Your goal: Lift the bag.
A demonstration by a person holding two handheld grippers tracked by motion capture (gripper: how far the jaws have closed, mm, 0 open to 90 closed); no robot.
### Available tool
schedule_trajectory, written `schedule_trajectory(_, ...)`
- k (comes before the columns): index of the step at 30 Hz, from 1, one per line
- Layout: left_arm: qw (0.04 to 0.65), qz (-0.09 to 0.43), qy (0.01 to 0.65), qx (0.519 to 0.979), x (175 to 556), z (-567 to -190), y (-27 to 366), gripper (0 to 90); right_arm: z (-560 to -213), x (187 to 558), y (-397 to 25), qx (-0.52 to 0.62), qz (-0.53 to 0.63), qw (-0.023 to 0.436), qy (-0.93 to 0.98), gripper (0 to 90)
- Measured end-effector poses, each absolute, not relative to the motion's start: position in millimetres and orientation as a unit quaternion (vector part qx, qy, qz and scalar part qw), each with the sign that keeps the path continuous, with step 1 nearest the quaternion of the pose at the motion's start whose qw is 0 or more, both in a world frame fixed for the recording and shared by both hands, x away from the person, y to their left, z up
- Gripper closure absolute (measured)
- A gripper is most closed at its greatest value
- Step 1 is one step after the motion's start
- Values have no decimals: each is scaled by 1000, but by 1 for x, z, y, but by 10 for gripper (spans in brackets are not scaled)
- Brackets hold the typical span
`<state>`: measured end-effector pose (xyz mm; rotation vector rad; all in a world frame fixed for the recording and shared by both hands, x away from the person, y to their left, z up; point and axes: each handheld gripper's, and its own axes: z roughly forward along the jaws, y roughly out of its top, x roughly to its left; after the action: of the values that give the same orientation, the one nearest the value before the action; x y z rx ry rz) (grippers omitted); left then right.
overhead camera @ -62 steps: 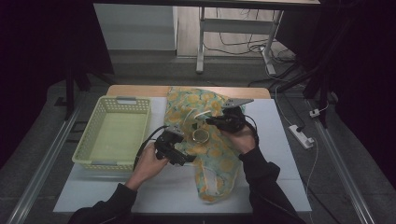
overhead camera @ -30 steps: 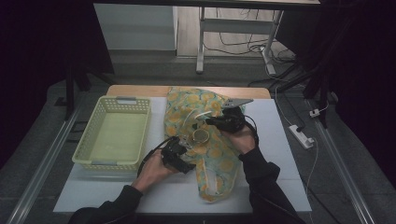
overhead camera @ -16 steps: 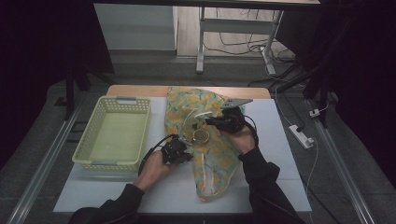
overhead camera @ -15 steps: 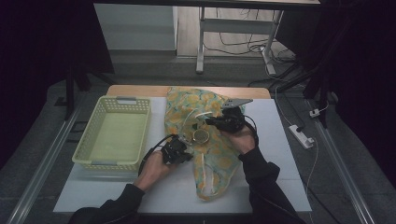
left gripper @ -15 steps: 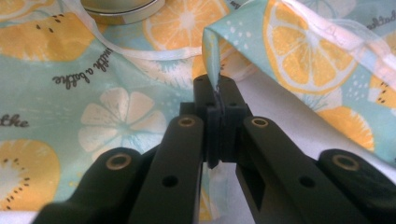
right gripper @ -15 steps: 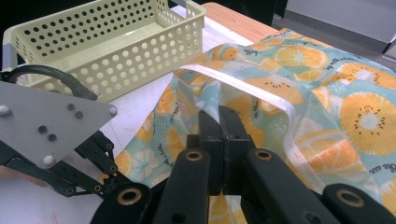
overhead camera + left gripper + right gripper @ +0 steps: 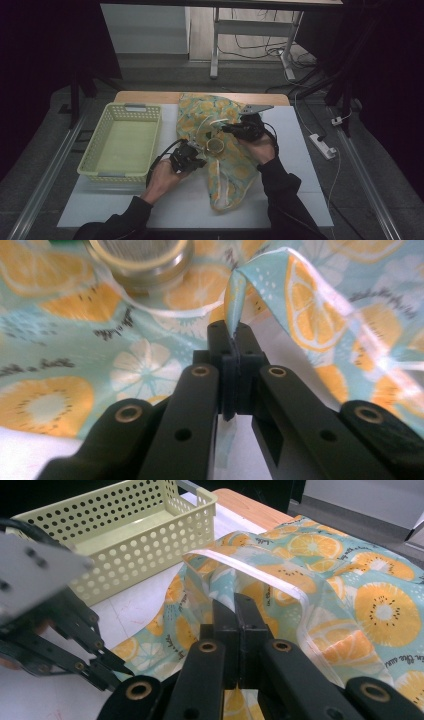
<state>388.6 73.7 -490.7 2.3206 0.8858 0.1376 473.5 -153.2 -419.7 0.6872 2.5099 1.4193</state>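
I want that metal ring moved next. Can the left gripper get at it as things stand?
Probably not yet. The left gripper is shut on a fold of the fruit-print cloth; the metal ring lies close ahead on it, unobstructed, so it must let go first.

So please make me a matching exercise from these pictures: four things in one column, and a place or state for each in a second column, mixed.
Things:
1. basket
2. fruit-print cloth
3. roll of tape
4. left tongs

Places or states:
A. shut on a fold of the cloth's edge
B. lying on top of the cloth
C. spread on the table's middle
D. standing on the table's left side

Pairs: 1-D, 2-C, 3-B, 4-A
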Motion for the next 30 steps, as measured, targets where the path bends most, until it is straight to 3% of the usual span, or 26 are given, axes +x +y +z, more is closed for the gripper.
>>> schedule_trajectory(10,380,50,357,852,390,-462,93,895,-411,469,-151,221,482,89,843,900)
schedule_trajectory(30,453,-15,371,811,406,-405,125,895,-388,464,-152,210,496,83,839,900)
